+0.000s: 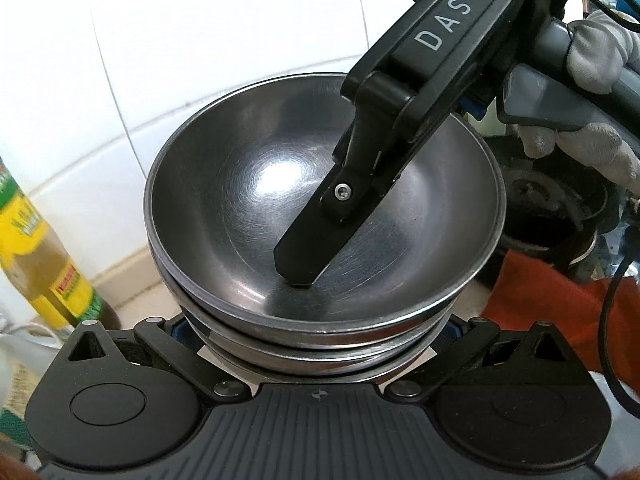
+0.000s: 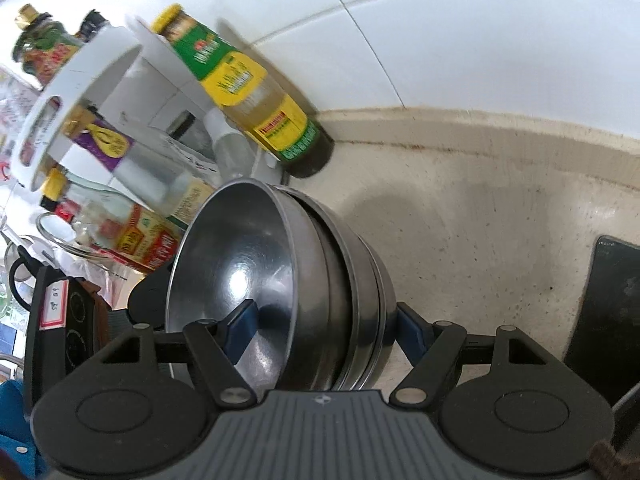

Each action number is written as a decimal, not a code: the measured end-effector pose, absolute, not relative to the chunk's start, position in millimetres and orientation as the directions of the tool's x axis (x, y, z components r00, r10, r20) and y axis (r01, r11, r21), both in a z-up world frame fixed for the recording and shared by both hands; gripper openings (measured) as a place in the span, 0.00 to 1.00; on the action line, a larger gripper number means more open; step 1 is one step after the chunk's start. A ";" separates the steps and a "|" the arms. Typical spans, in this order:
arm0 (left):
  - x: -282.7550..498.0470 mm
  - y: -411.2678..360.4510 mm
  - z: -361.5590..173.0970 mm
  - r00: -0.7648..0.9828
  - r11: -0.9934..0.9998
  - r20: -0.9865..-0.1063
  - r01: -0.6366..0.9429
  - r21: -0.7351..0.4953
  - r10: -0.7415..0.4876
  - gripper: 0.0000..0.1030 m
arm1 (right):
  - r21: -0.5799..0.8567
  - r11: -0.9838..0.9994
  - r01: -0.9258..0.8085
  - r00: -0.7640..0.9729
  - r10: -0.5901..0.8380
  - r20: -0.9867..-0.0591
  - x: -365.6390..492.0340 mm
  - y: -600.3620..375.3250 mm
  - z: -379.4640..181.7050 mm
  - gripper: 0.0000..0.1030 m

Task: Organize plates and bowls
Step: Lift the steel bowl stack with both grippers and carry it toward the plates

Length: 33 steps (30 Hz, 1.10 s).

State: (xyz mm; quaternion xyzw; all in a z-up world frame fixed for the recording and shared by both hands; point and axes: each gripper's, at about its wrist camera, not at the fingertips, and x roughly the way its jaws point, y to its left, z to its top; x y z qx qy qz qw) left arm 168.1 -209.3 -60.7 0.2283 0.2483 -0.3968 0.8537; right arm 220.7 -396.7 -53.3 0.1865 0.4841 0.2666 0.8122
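Right gripper [image 2: 320, 330]: you clamp the stack of steel bowls [image 2: 280, 280], one finger [image 2: 240, 328] inside
Left gripper [image 1: 316, 354]: your jaws hug the stack's near rim

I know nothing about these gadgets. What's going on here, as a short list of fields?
Held thing: stack of metal bowls, nested one in another
Right gripper: clamped across the stack's rim, one finger inside the top bowl, one outside
Left gripper: clamped on the stack's near edge, fingers at either side
Person: gloved hand on the right gripper's handle
Nearby: yellow-labelled bottle, beige countertop, white tiled wall
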 end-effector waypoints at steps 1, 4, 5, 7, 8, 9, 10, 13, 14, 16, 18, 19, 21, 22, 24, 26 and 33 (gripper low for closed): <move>162.2 -208.4 -56.7 0.567 0.583 -0.602 0.788 0.198 -0.562 1.00 | 0.558 0.788 -0.259 0.394 0.614 -0.684 216.2 -395.9 -47.4 0.66; 142.0 -204.1 -46.6 0.586 0.593 -0.593 0.776 0.216 -0.552 1.00 | 0.551 0.787 -0.278 0.406 0.616 -0.675 202.9 -393.2 -31.9 0.66; 135.0 -202.3 -43.5 0.592 0.596 -0.591 0.772 0.221 -0.548 1.00 | 0.549 0.786 -0.285 0.408 0.617 -0.672 197.9 -390.8 -27.3 0.66; 120.4 -198.4 -38.4 0.602 0.602 -0.587 0.765 0.229 -0.541 1.00 | 0.547 0.782 -0.298 0.410 0.623 -0.666 186.8 -387.2 -19.3 0.66; 110.3 -196.6 -36.3 0.607 0.605 -0.586 0.761 0.234 -0.537 1.00 | 0.547 0.780 -0.304 0.410 0.625 -0.664 180.6 -385.4 -16.1 0.66; 103.7 -195.1 -34.4 0.613 0.609 -0.583 0.756 0.239 -0.533 1.00 | 0.546 0.778 -0.310 0.410 0.628 -0.662 174.3 -383.2 -12.8 0.66; 97.3 -193.0 -34.4 0.618 0.614 -0.582 0.752 0.241 -0.529 1.00 | 0.537 0.779 -0.323 0.427 0.626 -0.652 168.1 -380.8 -10.1 0.66; 73.0 -189.4 -34.3 0.623 0.626 -0.589 0.742 0.239 -0.514 1.00 | 0.536 0.772 -0.342 0.419 0.636 -0.648 148.0 -373.9 -2.9 0.66; 66.0 -190.9 -32.9 0.624 0.626 -0.592 0.741 0.241 -0.510 1.00 | 0.536 0.771 -0.345 0.415 0.637 -0.649 142.4 -371.7 -1.9 0.66; 51.3 -188.0 -35.3 0.619 0.624 -0.601 0.743 0.242 -0.505 1.00 | 0.534 0.767 -0.355 0.405 0.641 -0.652 127.9 -365.6 -1.2 0.66; 37.0 -185.5 -38.5 0.609 0.617 -0.613 0.750 0.240 -0.502 1.00 | 0.543 0.762 -0.354 0.396 0.647 -0.651 113.3 -360.4 -3.6 0.66; 29.6 -184.0 -41.6 0.604 0.613 -0.619 0.753 0.239 -0.502 1.00 | 0.547 0.760 -0.351 0.393 0.650 -0.651 106.0 -358.0 -5.5 0.66; 16.9 -174.2 -46.1 0.594 0.608 -0.628 0.759 0.232 -0.503 1.00 | 0.553 0.760 -0.342 0.390 0.650 -0.653 90.6 -351.9 -10.4 0.66; 12.5 -172.4 -49.9 0.586 0.605 -0.633 0.764 0.224 -0.505 1.00 | 0.554 0.762 -0.337 0.388 0.648 -0.656 83.7 -349.5 -13.4 0.66; 8.2 -166.7 -57.2 0.567 0.600 -0.644 0.774 0.203 -0.514 1.00 | 0.554 0.766 -0.326 0.385 0.643 -0.662 72.0 -346.7 -18.8 0.66; 3.2 -165.0 -65.1 0.553 0.589 -0.652 0.784 0.198 -0.518 1.00 | 0.559 0.770 -0.308 0.385 0.638 -0.667 62.6 -343.8 -25.4 0.66; -4.2 -167.4 -89.6 0.509 0.568 -0.687 0.806 0.168 -0.519 1.00 | 0.556 0.799 -0.227 0.398 0.598 -0.696 37.9 -338.0 -47.7 0.66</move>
